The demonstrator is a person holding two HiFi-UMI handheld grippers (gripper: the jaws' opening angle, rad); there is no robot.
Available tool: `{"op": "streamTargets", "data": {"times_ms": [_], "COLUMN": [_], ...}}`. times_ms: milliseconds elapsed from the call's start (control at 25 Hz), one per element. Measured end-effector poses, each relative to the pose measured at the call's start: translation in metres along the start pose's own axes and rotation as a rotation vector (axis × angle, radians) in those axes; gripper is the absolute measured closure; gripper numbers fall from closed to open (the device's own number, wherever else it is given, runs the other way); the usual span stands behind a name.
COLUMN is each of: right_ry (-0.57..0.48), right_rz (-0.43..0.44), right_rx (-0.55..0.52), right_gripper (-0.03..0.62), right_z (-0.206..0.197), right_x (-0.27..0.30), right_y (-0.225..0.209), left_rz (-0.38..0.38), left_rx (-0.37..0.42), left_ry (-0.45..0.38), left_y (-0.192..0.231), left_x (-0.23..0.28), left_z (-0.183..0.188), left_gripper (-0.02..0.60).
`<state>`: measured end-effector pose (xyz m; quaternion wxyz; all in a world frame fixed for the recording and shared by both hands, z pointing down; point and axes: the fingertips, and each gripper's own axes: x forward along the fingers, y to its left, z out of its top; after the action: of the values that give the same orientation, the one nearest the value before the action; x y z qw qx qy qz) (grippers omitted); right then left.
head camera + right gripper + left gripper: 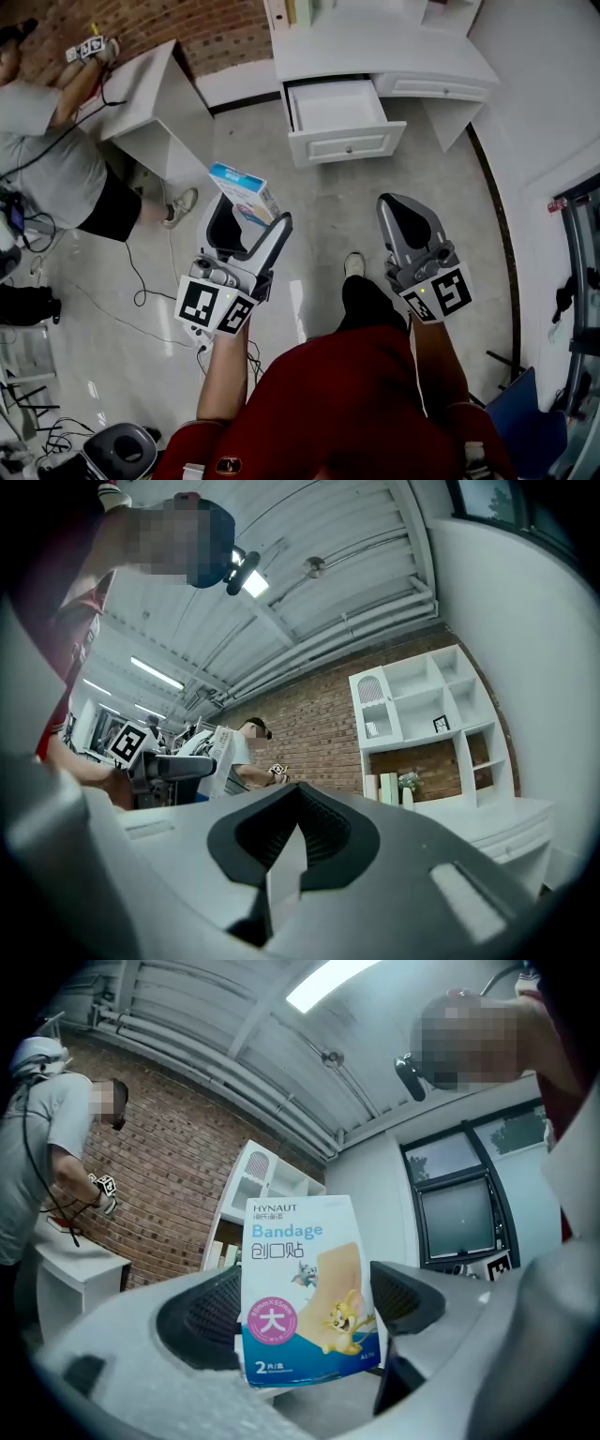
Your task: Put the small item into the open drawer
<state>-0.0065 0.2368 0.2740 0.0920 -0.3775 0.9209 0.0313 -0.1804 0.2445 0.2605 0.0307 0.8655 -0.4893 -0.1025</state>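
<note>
White-and-blue bandage box [305, 1288] is grasped in my left gripper [251, 217]; my right gripper [401, 208] is clenched, both well apart from the open drawer [345, 145].

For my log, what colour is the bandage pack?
The pack is white above, blue below; clearest in left gripper view.

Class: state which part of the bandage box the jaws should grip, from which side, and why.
Probably best to grip the bandage box low on its two narrow side edges, coming from its bottom end, as the left gripper does. It is thin and flat, so its upper part stays free.
</note>
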Motion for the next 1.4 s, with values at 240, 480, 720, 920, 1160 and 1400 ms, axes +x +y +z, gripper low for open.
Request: {"op": "streamTargets", "data": {"times_ms": [240,480,720,920,1160,1400], "right_ry": [0.011,0.022,0.035,0.049,0.069,0.110], "right_rz": [0.026,0.071,0.106,0.099,0.057,0.014], "right_rx": [0.012,0.026,0.046,0.061,0.066,0.059], "right_gripper": [0.583,0.583,0.583,0.583,0.583,0.583], "right_z": [-0.015,-0.025,-0.036,-0.047,-0.062,-0.080], "right_x": [0.060,0.104,0.140,0.155,0.175,0.209], "right_y": [-0.109,-0.188,-0.245,-0.271,-0.300,-0.322], "left_rz": [0.022,0.066,0.095,0.093,0.053,-0.004], "left_rx": [0.014,0.024,0.028,0.031,0.023,0.006], "left_ry": [0.032,0.052,0.105,0.165,0.227,0.290], "left_y": [0.036,0.061,0.086,0.104,0.127,0.156], "left_x": [0.120,0.202,0.265,0.300,0.337,0.372], "left_z": [-0.017,-0.032,-0.051,-0.072,-0.100,-0.131], "left_gripper": [0.152,0.152,0.152,0.152,0.152,0.152]}}
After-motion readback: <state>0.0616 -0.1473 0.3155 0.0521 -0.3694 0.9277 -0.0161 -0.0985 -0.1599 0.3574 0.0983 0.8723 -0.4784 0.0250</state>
